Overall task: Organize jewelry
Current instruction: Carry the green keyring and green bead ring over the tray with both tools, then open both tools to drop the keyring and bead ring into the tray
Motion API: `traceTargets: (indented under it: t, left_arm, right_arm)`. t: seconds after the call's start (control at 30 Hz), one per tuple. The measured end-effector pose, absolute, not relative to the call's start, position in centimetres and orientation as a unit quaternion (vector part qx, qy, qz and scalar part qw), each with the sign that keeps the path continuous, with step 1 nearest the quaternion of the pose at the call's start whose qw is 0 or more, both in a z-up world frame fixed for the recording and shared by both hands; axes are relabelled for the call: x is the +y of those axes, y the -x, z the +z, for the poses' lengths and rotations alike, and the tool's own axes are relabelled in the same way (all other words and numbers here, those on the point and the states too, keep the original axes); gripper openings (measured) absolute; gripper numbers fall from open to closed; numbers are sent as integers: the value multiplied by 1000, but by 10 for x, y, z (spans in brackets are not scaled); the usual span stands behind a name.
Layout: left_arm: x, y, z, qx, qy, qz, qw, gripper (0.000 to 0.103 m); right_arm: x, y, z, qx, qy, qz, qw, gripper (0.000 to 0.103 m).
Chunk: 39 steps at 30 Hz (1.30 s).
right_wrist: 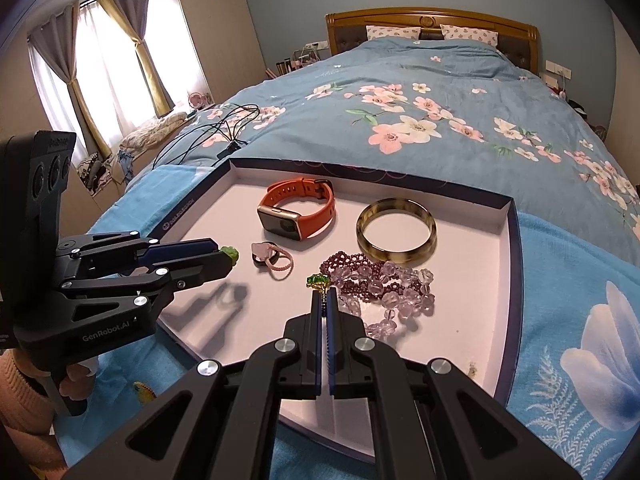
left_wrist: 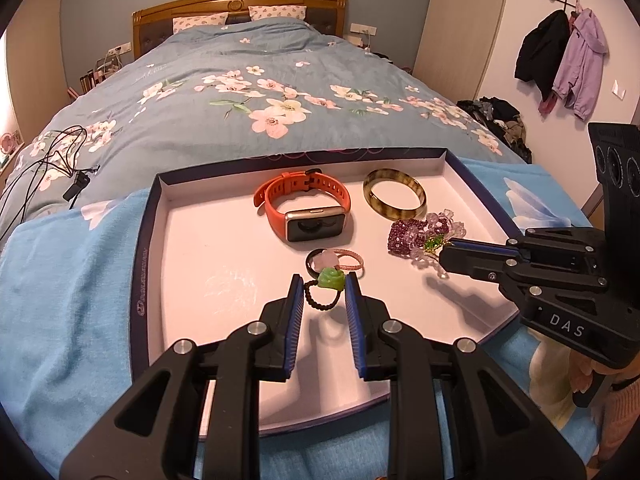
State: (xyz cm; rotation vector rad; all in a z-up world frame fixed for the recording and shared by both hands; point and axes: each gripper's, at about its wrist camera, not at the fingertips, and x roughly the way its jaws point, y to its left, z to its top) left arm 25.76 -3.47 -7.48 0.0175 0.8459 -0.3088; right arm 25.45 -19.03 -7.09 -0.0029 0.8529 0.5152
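A white tray (left_wrist: pixel 208 240) with a dark rim lies on the bed. My left gripper (left_wrist: pixel 323 280) holds a black cord ring with a green stone (left_wrist: pixel 331 279) above the tray floor; the stone also shows at its tips in the right wrist view (right_wrist: pixel 230 253). My right gripper (right_wrist: pixel 324 294) is shut on a gold ring with a green stone (right_wrist: pixel 318 281), beside the purple and clear bead bracelets (right_wrist: pixel 376 280). An orange smartwatch (left_wrist: pixel 306 208), a horn-coloured bangle (left_wrist: pixel 394 197) and a pink stone ring with a pink band (left_wrist: pixel 332 260) lie in the tray.
The tray (right_wrist: pixel 496 320) rests on a light blue cloth (left_wrist: pixel 68 280) over a blue floral quilt (left_wrist: pixel 260 92). Black cables (left_wrist: pixel 52 164) lie on the quilt at left. Coats (left_wrist: pixel 568 56) hang on the right wall.
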Motion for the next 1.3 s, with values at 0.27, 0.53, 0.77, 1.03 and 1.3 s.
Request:
traceTargets:
  t: [0.27, 0.53, 0.77, 1.03, 1.3]
  left_arm:
    - [-41, -265, -80, 416, -14, -150, 897, 21]
    - [-44, -272, -87, 424, -16, -149, 893, 22]
    - [-44, -271, -86, 417, -14, -149, 896, 27]
    - [-31, -249, -64, 389, -7, -148, 909, 39]
    - [-8, -195, -37, 344, -11, -156, 926, 44]
  right_arm:
    - [-193, -263, -79, 422, -3, 238, 874, 1]
    - [-197, -268, -82, 424, -14, 224, 877, 5]
    - [-201, -264, -75, 413, -14, 214, 885, 6]
    - [-210, -248, -61, 391, -18, 211, 896, 10]
    - [-216, -208, -46, 366, -15, 235, 900, 21]
